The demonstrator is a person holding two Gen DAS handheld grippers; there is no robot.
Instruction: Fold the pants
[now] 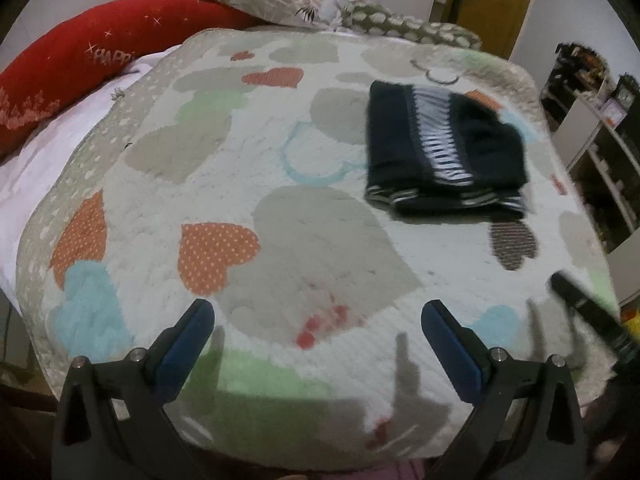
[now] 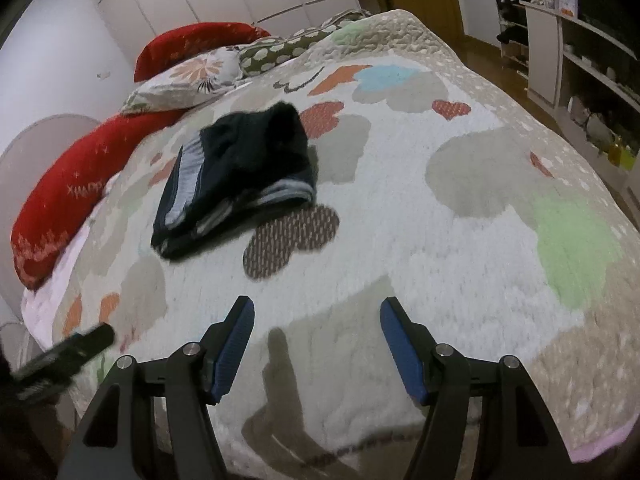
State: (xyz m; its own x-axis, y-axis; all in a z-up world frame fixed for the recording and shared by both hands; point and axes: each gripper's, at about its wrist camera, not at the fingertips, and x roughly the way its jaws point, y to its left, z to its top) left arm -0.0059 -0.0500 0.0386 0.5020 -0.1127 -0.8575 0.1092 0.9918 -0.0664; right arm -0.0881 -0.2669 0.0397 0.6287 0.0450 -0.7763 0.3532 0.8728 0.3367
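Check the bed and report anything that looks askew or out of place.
Nothing stands out. The dark navy pants with striped white side bands lie folded in a compact stack on the heart-patterned quilt, edges roughly aligned. Both grippers, left and right, are open and empty.

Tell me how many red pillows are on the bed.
2: a long red pillow along the bed's left edge, and another red pillow behind the floral one. More may be hidden.

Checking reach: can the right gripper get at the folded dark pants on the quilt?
Probably yes. The right gripper is open and empty, and only bare quilt lies between it and the pants.
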